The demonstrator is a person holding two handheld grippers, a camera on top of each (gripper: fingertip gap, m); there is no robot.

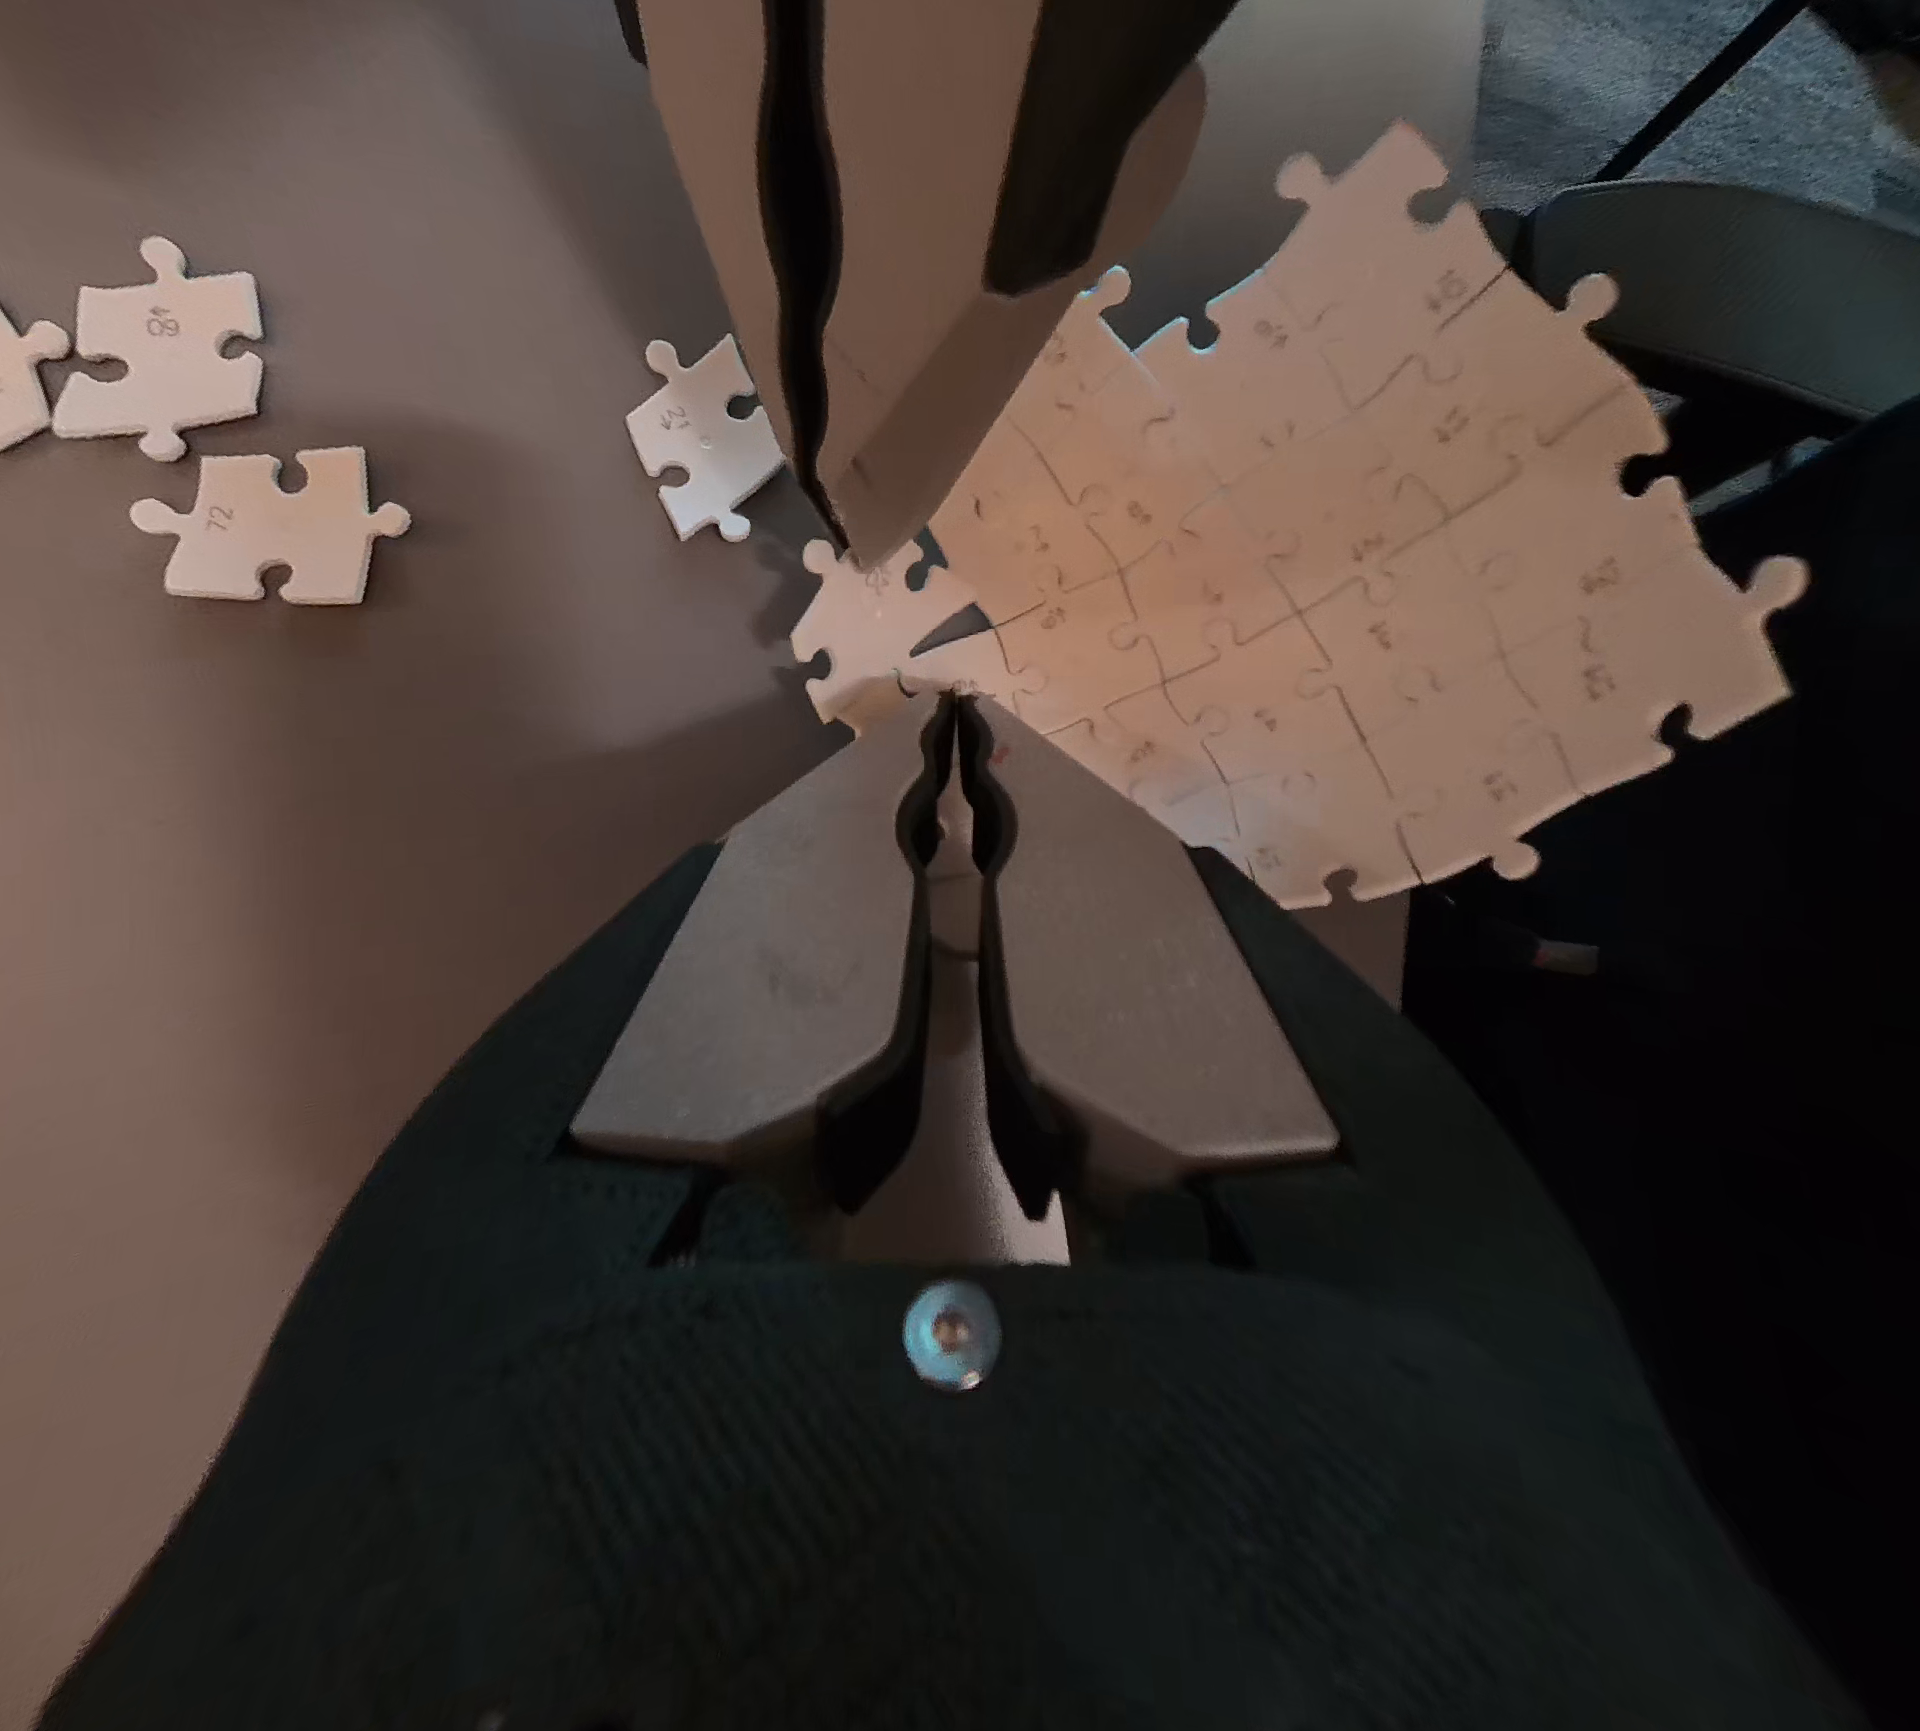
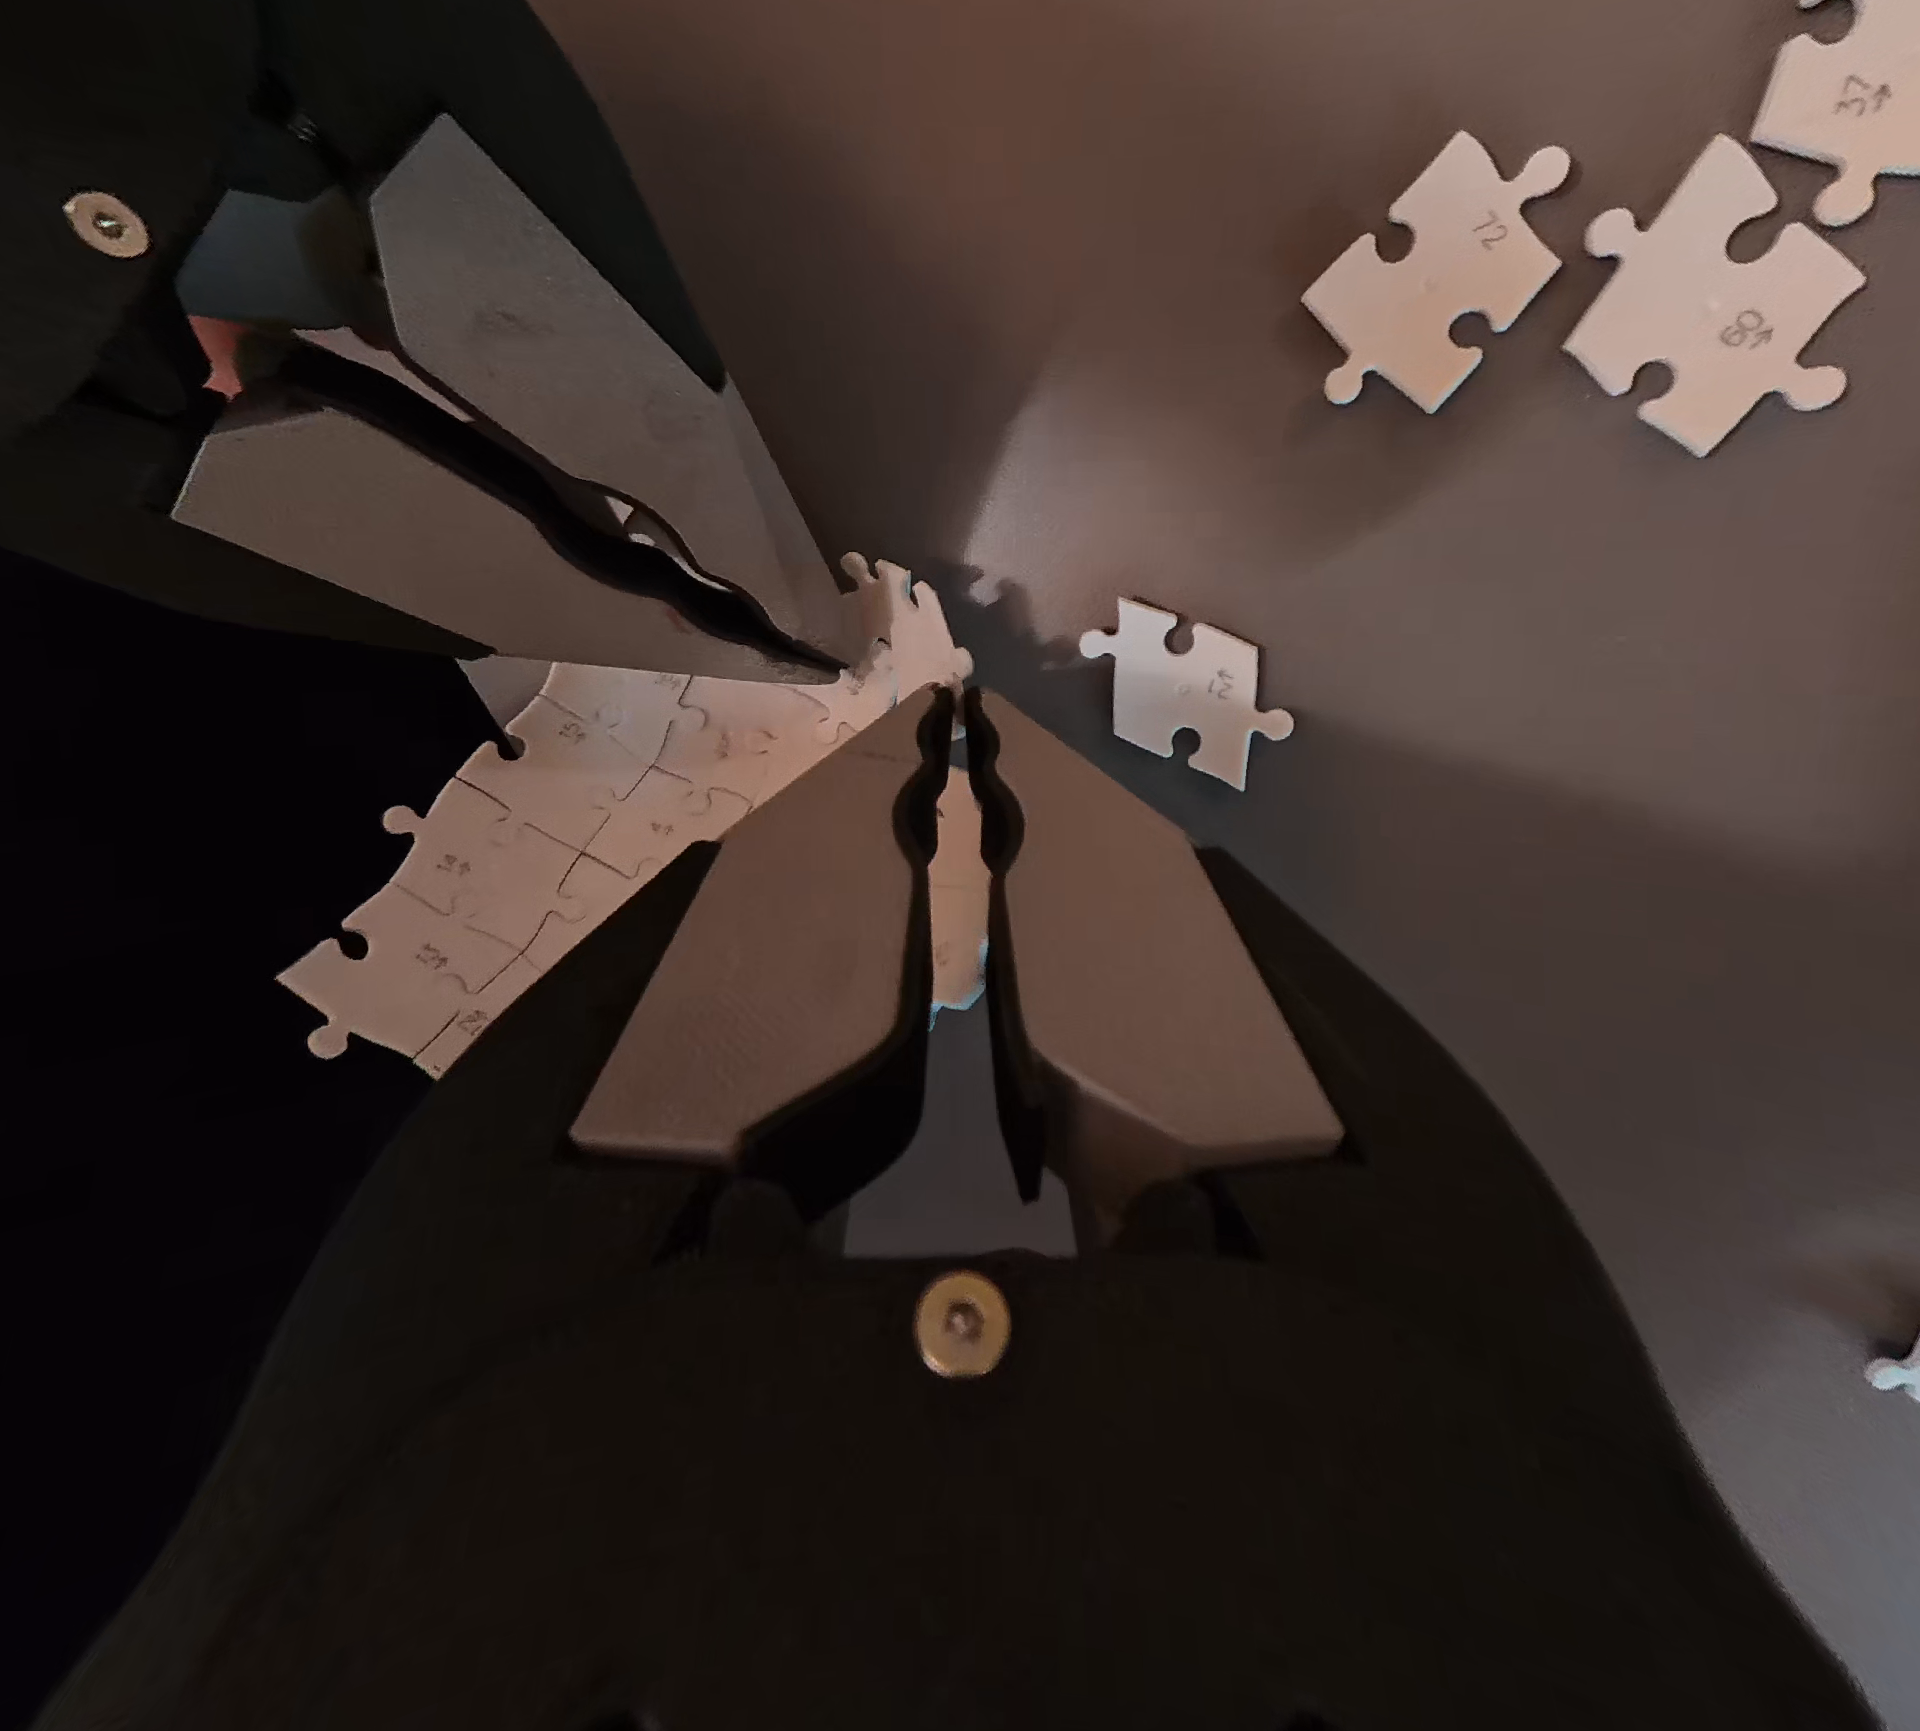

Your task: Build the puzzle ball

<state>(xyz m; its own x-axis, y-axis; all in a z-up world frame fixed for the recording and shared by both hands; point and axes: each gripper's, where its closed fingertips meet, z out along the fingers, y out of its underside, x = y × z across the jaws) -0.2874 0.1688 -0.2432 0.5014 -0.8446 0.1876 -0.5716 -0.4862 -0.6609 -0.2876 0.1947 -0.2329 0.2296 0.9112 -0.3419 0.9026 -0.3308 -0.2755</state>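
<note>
Both tongs (image 1: 954,694) (image 2: 961,694) pinch the curved white puzzle sheet (image 1: 1351,559).

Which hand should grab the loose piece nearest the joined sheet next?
Probably right: the right gripper, pinching the corner piece, sits beside that loose piece, while the left gripper is clamped on the joined sheet, holding it up.

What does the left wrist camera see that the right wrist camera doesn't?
Only the left view shows the far edge of the joined puzzle sheet, past the table, with a chair and floor beyond. Only the right view shows one more loose piece at its top right edge. Both show the two shut grippers, left and right, meeting at the sheet's corner, and three loose pieces, the nearest beside them.
</note>
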